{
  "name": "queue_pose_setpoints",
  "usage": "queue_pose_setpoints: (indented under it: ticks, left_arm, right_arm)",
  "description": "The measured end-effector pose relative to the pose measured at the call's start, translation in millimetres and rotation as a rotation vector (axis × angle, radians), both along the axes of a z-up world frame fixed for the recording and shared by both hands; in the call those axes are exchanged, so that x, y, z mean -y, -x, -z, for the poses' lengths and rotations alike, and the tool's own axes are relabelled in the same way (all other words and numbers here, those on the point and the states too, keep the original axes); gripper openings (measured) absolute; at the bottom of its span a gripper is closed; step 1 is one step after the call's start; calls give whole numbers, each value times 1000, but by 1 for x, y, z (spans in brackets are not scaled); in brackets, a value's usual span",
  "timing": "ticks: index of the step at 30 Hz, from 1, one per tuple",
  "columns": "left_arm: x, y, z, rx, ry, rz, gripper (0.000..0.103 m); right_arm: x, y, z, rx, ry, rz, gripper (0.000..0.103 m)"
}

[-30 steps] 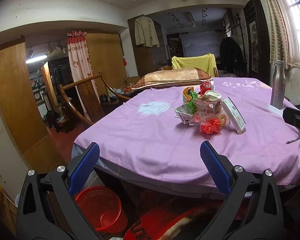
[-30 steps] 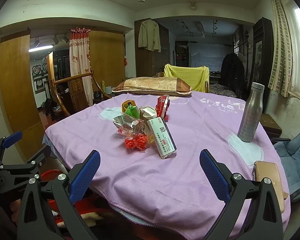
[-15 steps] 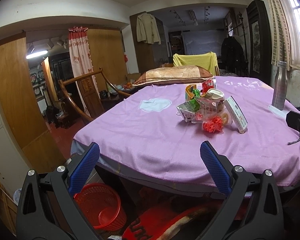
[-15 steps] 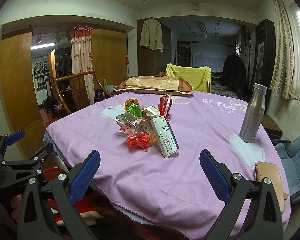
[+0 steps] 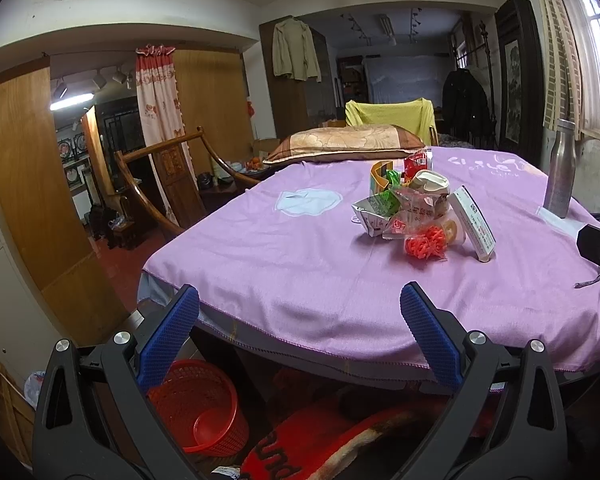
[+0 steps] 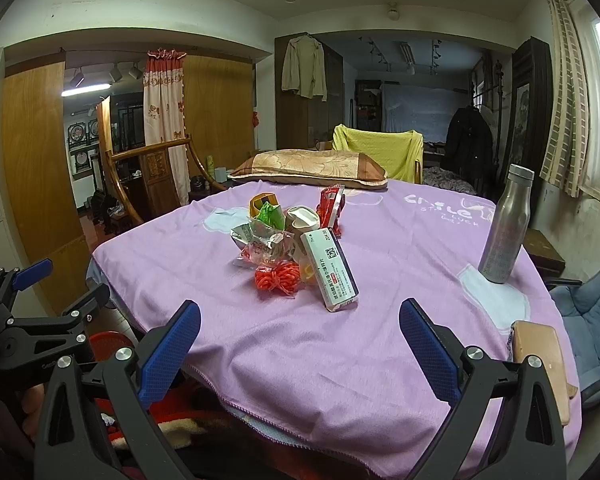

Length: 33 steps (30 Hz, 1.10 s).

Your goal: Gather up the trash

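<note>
Blue-padded fingers stand wide apart on both tongs, nothing between them. The left gripper [image 5: 299, 316] hangs low at the table's near edge, with a red basket [image 5: 198, 404] on the floor just below and to its left. The right gripper [image 6: 299, 330] sits higher, over the near part of the purple cloth [image 6: 284, 356].

Ahead of both, well apart from the pads, lies the trash pile [image 6: 292, 248] in mid-table: crinkled wrappers [image 5: 384, 212], a crushed paper cup [image 5: 430, 184], a red net [image 5: 425, 242] nearest, and a pill box [image 6: 334, 276] leaning on the pile's right side.

All of it looks light. I judge the wrappers soft and slippery, best pinched at a raised fold. The net should catch easily. The box is stiff; grip it across its narrow faces. A steel bottle [image 6: 506, 226] stands far right, clear of the pile.
</note>
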<state>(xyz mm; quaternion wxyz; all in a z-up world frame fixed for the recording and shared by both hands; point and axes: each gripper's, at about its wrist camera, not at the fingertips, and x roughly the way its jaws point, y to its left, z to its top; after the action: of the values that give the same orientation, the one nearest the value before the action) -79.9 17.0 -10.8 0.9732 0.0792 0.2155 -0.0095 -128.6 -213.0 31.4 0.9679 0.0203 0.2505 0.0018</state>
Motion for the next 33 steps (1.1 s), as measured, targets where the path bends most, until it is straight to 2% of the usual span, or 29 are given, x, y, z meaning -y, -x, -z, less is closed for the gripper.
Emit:
queue_pose_setpoints:
  ticks: [33]
  left_arm:
    - [2, -10, 9, -55, 1, 8, 96]
  right_arm:
    - [0, 2, 8, -16, -9, 5, 97]
